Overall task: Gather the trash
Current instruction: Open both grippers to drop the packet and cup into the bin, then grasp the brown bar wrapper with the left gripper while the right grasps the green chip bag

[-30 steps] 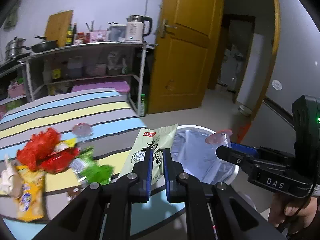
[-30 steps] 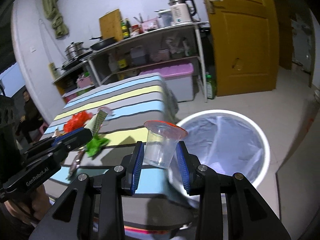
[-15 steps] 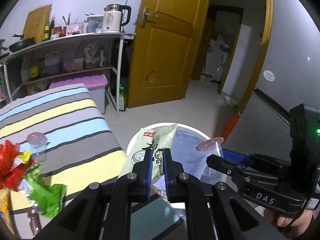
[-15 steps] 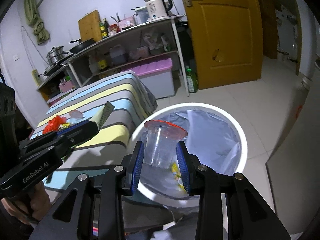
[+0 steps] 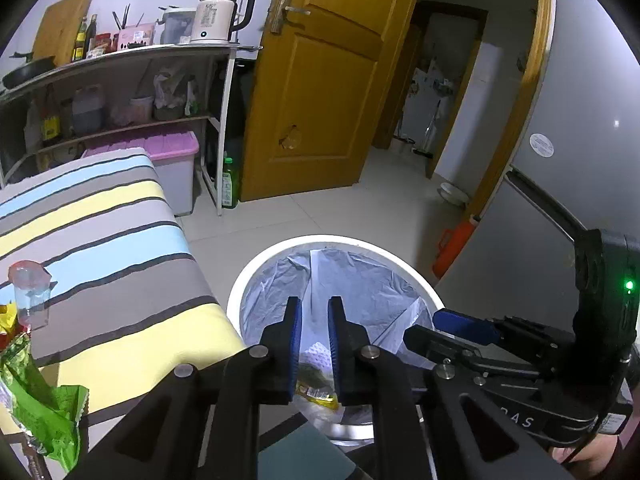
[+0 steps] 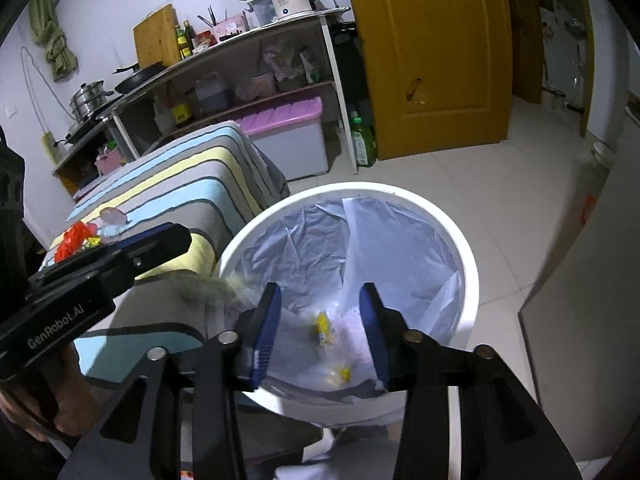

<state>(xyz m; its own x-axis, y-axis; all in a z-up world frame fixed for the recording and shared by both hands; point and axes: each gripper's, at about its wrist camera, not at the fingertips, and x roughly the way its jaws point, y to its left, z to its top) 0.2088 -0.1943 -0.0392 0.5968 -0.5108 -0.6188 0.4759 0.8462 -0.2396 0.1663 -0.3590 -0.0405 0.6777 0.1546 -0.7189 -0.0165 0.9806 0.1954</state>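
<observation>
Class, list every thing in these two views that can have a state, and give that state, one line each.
Left tool: jaws opening, nothing between.
Right tool: jaws opening, nothing between.
White round bin with clear liner: open, some trash inside.
Clear plastic cup with red rim: upright on striped table.
Yellow wooden door: ajar.

Both handheld black plastic two-finger grippers, the left gripper (image 5: 313,336) and the right gripper (image 6: 323,330), carry blue ribbed pads (image 6: 266,334), silver screws (image 5: 258,351), and white lettering at the frame edges.

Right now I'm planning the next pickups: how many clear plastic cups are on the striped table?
1: a clear plastic cup with a red rim, beside the wrappers on the striped table. More may lie outside the frame.
</observation>
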